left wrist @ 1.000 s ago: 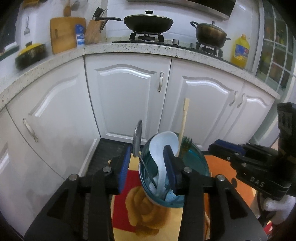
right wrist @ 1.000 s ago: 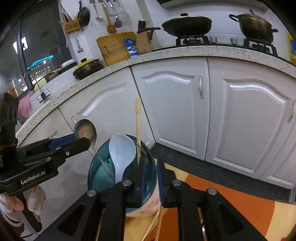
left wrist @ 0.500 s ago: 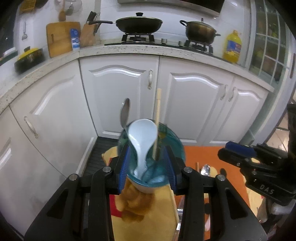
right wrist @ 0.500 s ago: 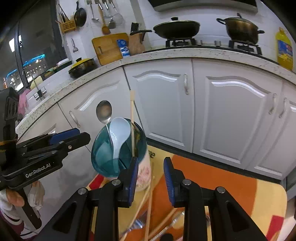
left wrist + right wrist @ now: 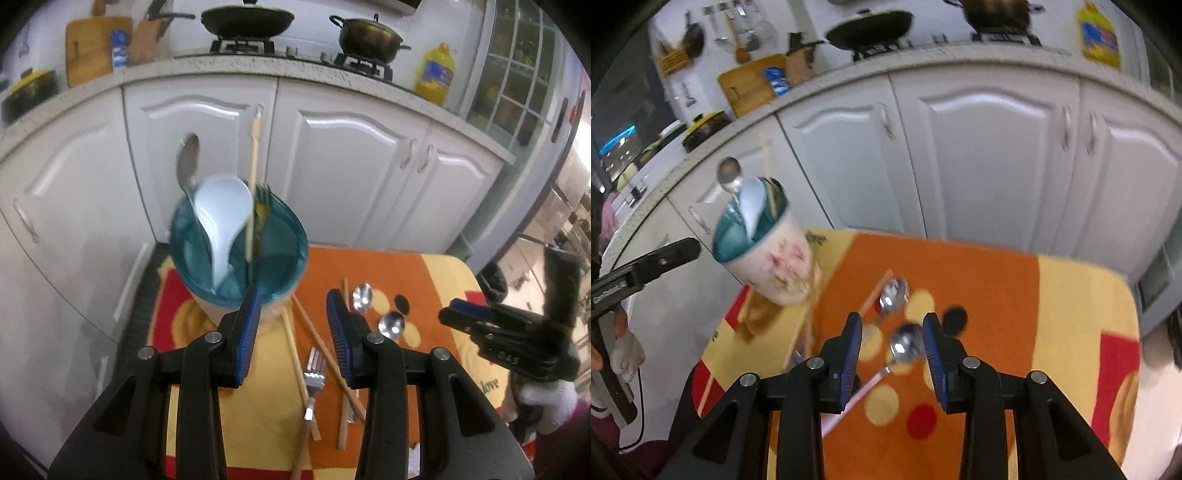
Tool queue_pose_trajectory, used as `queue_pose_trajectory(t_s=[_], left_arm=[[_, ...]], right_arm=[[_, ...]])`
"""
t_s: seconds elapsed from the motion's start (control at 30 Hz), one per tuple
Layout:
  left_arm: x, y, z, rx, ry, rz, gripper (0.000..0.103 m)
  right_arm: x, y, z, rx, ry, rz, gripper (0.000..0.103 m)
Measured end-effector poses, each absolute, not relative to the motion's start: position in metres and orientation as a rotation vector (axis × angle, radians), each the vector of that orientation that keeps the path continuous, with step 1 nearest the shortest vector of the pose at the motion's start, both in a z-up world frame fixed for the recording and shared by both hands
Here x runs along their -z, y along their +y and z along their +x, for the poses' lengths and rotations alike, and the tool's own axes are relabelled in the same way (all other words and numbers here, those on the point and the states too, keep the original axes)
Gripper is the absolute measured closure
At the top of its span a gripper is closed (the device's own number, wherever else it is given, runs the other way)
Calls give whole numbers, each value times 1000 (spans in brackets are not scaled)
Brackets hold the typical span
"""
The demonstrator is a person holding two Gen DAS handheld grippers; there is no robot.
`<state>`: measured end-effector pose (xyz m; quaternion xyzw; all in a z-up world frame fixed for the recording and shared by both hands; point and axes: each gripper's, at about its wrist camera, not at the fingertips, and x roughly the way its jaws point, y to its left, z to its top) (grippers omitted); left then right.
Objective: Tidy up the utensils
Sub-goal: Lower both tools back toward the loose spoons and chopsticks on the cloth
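Left gripper (image 5: pixel 291 325) had its fingers wide with nothing in them, right next to the cup (image 5: pixel 239 254) already stuffed with utensils. Right gripper (image 5: pixel 892 349) was opening over a spoon (image 5: pixel 905 347) lying on the bench (image 5: pixel 997 295), not gripping it.

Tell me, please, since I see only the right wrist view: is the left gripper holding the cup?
Observer: No. The left gripper is open beside the cup; only cloth and chopsticks show between its fingers.
Operator: Is there a fork in the cup?
Observer: Yes, a fork stands in it, tines up, beside the white spoon.
Operator: Is anything else lying on the cloth?
Observer: A metal fork lies among the chopsticks.
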<state>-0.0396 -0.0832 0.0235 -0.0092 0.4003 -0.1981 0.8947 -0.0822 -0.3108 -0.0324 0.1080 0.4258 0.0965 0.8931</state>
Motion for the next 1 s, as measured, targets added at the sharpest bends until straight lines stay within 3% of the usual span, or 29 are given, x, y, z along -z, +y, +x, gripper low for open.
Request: queue_pose_trajectory(t_s=[0.57,0.63,0.7,0.83,0.87,0.97,1.0], left_arm=[[45,-125,-30,446,993,-39,67],[51,-129,-26,442,1002,-44,67],[58,-135,-20,437,1011,-51,67],[73,-145,-11,437,1036,-60,68],[77,-148,-9,439,1041,-65,71],[84,-153,-6,442,1047,-55,95],[86,-155,-6,451,1054,-50,96]], right_arm=[[113,-327,-33,-250,970,356,71],[114,-327,-31,-263,958,363,78],[116,-326,-31,-275,960,368,93],[115,-329,-36,-293,953,368,97],[114,-330,-37,-294,952,369,99],[113,-334,-41,-293,948,373,100],[111,-336,-43,-291,945,376,100]])
